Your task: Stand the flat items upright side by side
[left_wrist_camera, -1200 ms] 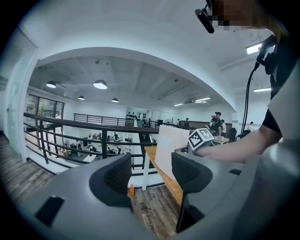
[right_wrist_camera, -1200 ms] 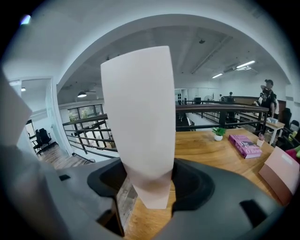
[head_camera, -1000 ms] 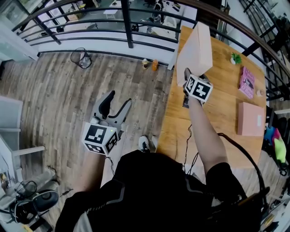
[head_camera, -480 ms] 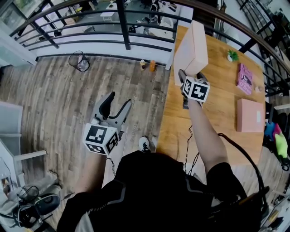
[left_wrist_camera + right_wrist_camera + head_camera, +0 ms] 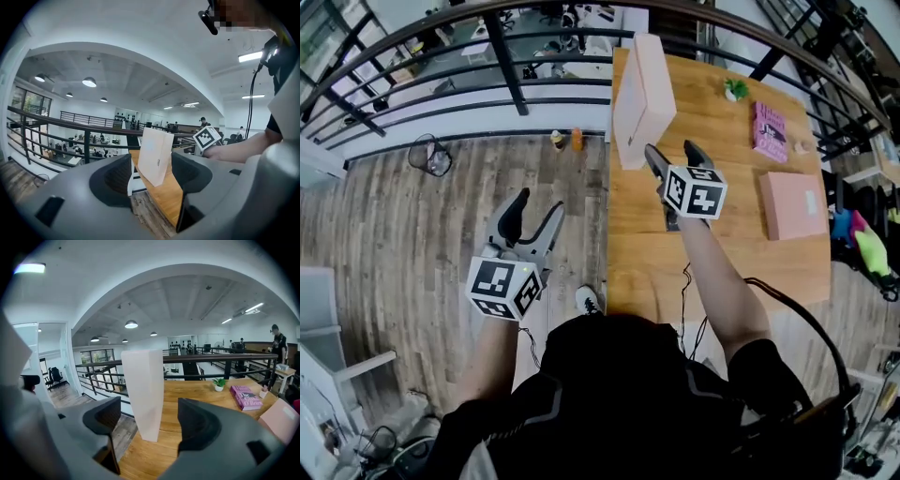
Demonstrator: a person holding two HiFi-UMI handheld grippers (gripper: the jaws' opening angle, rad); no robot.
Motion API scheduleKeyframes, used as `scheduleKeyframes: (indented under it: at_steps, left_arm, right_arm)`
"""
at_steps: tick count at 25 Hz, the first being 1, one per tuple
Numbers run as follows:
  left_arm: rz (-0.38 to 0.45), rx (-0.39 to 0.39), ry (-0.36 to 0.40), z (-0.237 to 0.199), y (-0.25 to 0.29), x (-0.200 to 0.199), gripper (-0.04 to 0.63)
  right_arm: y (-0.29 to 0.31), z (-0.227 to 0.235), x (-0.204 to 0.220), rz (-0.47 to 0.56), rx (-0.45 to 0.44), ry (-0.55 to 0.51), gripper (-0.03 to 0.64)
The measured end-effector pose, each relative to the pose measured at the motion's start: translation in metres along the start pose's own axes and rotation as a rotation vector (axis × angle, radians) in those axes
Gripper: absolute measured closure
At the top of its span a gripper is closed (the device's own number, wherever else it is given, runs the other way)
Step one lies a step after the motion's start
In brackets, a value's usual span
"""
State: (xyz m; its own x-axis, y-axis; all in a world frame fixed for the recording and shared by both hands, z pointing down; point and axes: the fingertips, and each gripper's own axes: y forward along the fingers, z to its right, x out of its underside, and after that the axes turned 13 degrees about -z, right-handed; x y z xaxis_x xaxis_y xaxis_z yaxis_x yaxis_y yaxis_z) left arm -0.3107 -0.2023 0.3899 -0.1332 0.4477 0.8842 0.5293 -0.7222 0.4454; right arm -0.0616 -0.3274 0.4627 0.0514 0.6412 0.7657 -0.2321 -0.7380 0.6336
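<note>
A tall pale pink box (image 5: 642,98) stands upright by itself at the far left corner of the wooden table (image 5: 712,253). My right gripper (image 5: 673,157) is just short of it, jaws wide open and clear of its sides. In the right gripper view the box (image 5: 143,394) rises beyond the two open fingers, touching neither. A second pink box (image 5: 792,204) lies flat at the table's right, and a pink book (image 5: 769,131) lies flat behind it. My left gripper (image 5: 532,214) hangs open and empty over the floor, left of the table; its view shows the box (image 5: 154,157) ahead.
A small potted plant (image 5: 734,89) sits at the far edge near the book. A dark flat thing (image 5: 672,221) lies partly hidden under my right hand. A black railing (image 5: 502,52) runs beyond the table's far and left sides. Wood floor (image 5: 412,234) spreads to the left.
The right gripper has opened, let go of the tall box and drawn back a little. The box now stands on its own. The left gripper has stayed over the floor.
</note>
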Motion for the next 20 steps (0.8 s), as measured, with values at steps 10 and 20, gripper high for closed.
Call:
scheduleKeyframes:
  at_steps: [10,20]
  left_arm:
    - [0.032,0.208,0.09,0.083,0.053,-0.034,0.311]
    - [0.032,0.381,0.189,0.159,0.082,-0.06,0.311]
  right_arm:
    - [-0.101,0.08,0.004,0.101,0.106,0.068,0.232]
    - [-0.186,0.137,0.03,0.153,0.212,0.149,0.233]
